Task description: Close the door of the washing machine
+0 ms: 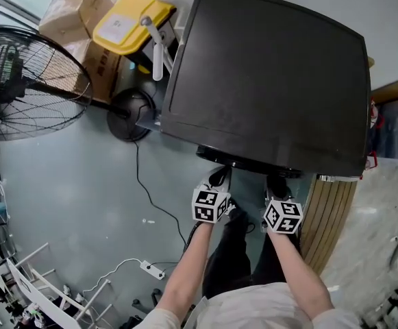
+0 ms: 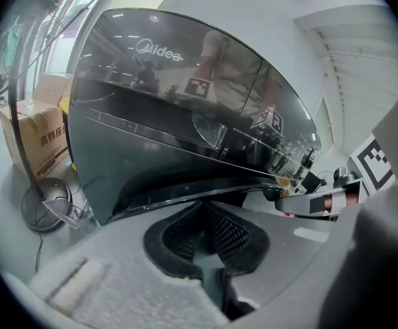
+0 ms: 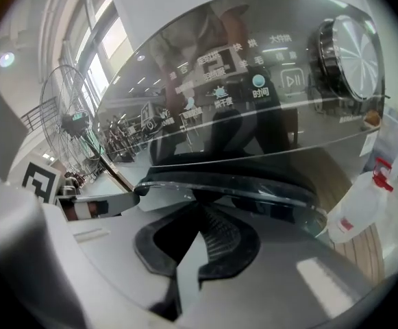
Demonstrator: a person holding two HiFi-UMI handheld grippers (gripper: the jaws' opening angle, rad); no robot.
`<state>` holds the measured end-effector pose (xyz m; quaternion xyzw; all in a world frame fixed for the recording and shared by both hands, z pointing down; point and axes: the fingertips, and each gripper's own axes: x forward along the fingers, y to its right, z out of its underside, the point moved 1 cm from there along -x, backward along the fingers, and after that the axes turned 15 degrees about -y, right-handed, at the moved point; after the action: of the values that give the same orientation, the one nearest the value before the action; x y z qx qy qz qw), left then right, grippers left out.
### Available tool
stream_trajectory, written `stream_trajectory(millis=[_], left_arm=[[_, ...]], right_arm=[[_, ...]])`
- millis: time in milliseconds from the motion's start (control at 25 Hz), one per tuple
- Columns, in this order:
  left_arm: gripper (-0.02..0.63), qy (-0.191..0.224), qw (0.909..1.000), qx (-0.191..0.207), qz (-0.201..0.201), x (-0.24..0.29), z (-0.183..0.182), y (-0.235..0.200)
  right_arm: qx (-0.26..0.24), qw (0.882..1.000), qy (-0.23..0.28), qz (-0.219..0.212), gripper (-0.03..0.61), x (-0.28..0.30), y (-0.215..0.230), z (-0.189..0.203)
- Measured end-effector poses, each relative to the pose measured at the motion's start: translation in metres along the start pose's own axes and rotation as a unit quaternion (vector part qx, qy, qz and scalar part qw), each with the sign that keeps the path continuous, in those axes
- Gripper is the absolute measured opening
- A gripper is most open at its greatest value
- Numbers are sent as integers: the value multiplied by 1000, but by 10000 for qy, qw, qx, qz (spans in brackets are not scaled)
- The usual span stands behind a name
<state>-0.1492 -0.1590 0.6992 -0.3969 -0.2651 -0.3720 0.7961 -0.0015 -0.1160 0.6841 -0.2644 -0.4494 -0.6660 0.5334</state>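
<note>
Forearms (image 1: 185, 266) of the person reach forward from the bottom of the head view, each ending in a marker cube. Ahead of the cubes, the left gripper (image 1: 220, 177) and the right gripper (image 1: 276, 182) point side by side at the front of the washing machine (image 1: 267, 81). In the left gripper view, the left gripper (image 2: 202, 208) has its jaws clenched, with the tips meeting and nothing between them. The dark curved rim of the door (image 2: 185, 187) runs directly past those tips. In the right gripper view, the right gripper (image 3: 199, 210) is likewise pinched together and empty, and the round glassy door (image 3: 253, 190) arcs just beyond its tips. Whether either pair of tips actually touches the rim cannot be told. From above, the door (image 1: 246, 162) shows only as a thin dark lip under the machine's front edge, between the two grippers and the cabinet. Above the door sit the glossy control panel and a round dial (image 3: 353, 46). A white spray bottle (image 3: 355, 214) stands to the machine's right. Farther off on the grey floor (image 1: 82, 204) lie a power strip (image 1: 153, 271), a standing fan (image 1: 20, 81) and cardboard boxes (image 1: 82, 12).
</note>
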Motion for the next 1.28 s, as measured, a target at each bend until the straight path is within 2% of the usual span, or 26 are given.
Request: stream_trajectory(millis=[320, 440, 600, 840, 960, 1120, 1280], left_arm=[[12, -126, 9998, 37, -159, 2, -9, -3], [11, -96, 9998, 114, -113, 4, -12, -5], [12, -93, 9998, 150, -120, 2, -7, -1], [6, 131, 9989, -29, -448, -5, -13, -1], [6, 394, 9971, -228, -616, -21, -17, 11], [6, 592, 9940, -464, -794, -35, -11, 43], [6, 724, 9916, -566, -913, -52, 0, 83]], right_arm=[[-231, 9990, 169, 336, 2, 4, -2, -5], [-342, 9992, 3, 186, 2, 11, -5, -5], [-811, 9957, -432, -74, 2, 24, -18, 3], [-1002, 9946, -145, -222, 2, 16, -24, -8], [-1216, 9922, -21, -254, 2, 0, -21, -13], [-1932, 9808, 66, -258, 2, -34, -12, -14], [-1973, 9786, 53, -581, 2, -69, -7, -8]])
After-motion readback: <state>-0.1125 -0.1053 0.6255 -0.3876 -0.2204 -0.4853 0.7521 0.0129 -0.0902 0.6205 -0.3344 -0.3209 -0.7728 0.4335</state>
